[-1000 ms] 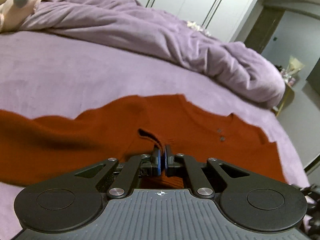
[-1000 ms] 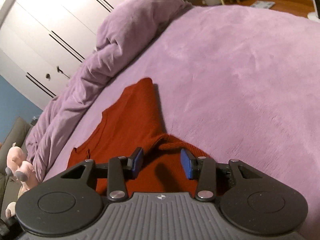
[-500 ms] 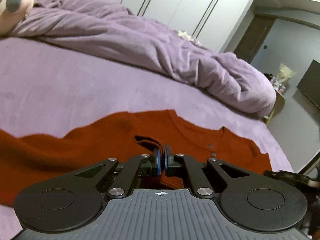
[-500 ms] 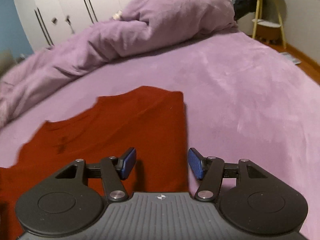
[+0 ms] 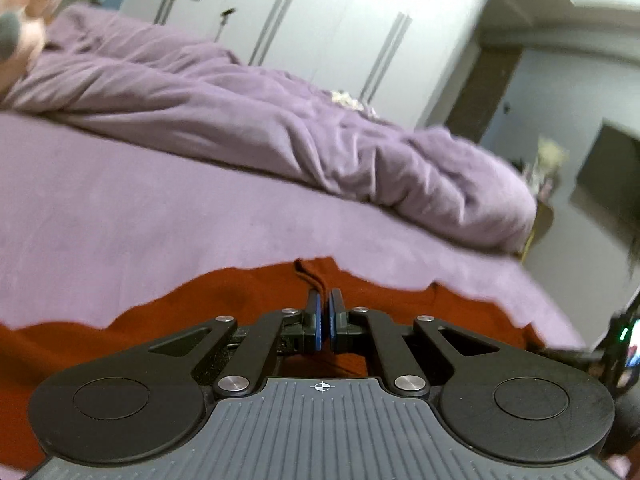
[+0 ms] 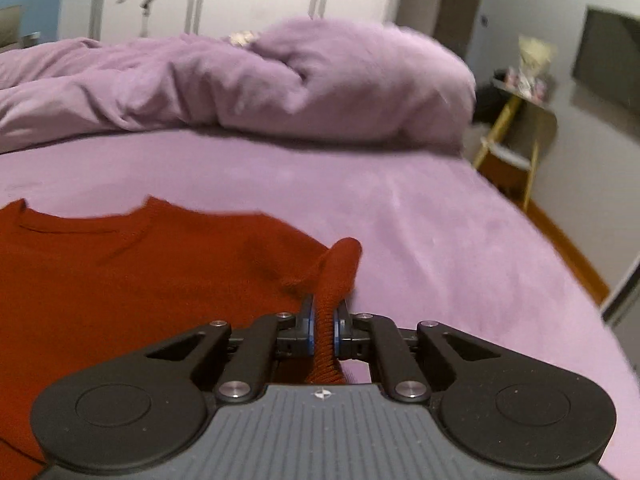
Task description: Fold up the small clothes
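A rust-red knitted sweater (image 5: 240, 292) lies spread on the purple bed sheet (image 5: 160, 208). My left gripper (image 5: 324, 304) is shut, and a thin fold at the sweater's far edge runs into its blue pads. In the right wrist view the sweater (image 6: 120, 272) shows its neckline at the left. My right gripper (image 6: 324, 320) is at the garment's right end. Its jaws are closing on a ribbed roll of the fabric (image 6: 340, 264), which stands up between the pads and is pressed by them.
A bunched purple duvet (image 5: 280, 120) runs along the far side of the bed. A pink plush toy (image 5: 24, 20) sits at its far left. White wardrobe doors (image 5: 320, 20) stand behind. A yellow-legged side table (image 6: 516, 136) stands off the bed's right corner.
The right gripper swung around to the sweater's right end and went from open to shut on a ribbed fold. In the left view the sweater's far edge has drawn nearer.
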`<action>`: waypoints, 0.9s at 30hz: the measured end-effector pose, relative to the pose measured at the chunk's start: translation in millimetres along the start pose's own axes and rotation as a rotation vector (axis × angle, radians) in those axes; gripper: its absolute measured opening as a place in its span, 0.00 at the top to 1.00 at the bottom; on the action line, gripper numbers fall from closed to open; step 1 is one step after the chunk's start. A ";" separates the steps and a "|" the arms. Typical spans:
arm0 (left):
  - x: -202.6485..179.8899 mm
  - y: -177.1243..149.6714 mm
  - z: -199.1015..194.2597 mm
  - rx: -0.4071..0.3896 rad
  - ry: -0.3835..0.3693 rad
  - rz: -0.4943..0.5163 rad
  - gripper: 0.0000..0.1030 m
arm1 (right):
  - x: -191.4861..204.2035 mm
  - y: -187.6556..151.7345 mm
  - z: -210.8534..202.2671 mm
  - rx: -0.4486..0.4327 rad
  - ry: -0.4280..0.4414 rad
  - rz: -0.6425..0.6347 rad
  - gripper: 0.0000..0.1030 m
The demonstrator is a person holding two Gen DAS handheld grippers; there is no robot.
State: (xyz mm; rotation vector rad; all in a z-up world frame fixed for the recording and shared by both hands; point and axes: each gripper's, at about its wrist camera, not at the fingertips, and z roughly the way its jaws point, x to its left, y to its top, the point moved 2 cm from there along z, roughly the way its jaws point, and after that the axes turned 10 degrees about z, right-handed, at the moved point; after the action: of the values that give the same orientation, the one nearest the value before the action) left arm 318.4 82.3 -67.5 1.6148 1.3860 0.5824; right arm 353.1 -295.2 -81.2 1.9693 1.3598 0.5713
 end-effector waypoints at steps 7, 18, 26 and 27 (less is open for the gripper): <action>14.4 -22.8 12.6 0.091 0.048 -0.066 0.95 | -19.1 6.8 -36.7 -0.006 0.130 0.106 0.77; 9.3 -17.9 16.4 0.146 0.120 -0.053 0.95 | -21.6 -44.1 -66.5 0.116 0.230 -0.023 0.93; 2.7 -26.5 -1.2 0.208 0.143 -0.124 0.81 | -8.3 -49.5 -71.6 0.098 0.153 -0.111 0.94; -1.6 -25.1 -5.6 0.195 0.139 -0.108 0.71 | -7.3 -50.6 -72.8 0.093 0.148 -0.119 0.94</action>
State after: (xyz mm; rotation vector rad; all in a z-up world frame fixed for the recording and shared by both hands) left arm 300.3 81.8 -85.9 1.6648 1.6659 0.5168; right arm 268.8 -270.1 -68.5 1.9350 1.6092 0.6178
